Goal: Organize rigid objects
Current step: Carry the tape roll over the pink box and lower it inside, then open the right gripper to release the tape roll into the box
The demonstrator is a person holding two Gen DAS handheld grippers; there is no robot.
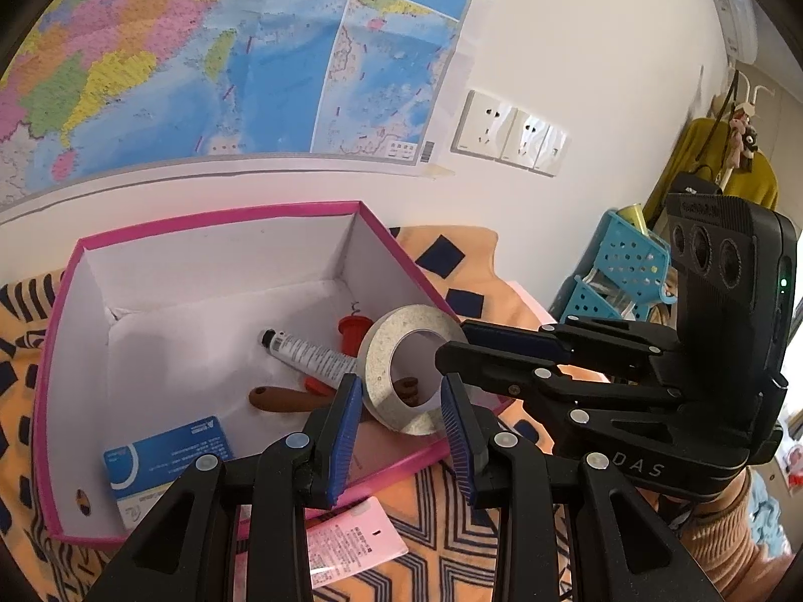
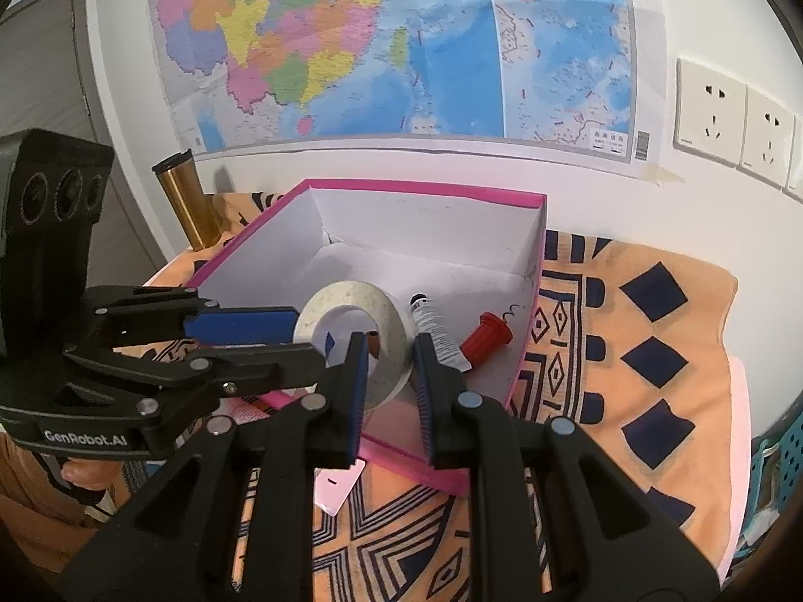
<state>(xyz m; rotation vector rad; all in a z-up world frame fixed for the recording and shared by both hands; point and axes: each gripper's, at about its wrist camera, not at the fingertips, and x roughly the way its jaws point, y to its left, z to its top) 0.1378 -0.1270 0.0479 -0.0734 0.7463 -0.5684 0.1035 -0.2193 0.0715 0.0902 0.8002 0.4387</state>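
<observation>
Left wrist view: the left gripper and right gripper were both clamped on the tape roll, held tilted on edge over the pink box; "DAS" was readable. Inside lay a tube, card and red corkscrew.

Right wrist view: the left gripper, marked "GenRobot.AI", and right gripper pinched the roll above the box.

A large coloured wall map is pinned above the table, with white wall sockets set to its right. The tabletop is covered by an orange cloth printed with dark blue squares and lines. A gold tumbler is stood upright at the cloth's far left corner. A perforated blue plastic rack and a hung mustard garment are seen beyond the table's right end.
</observation>
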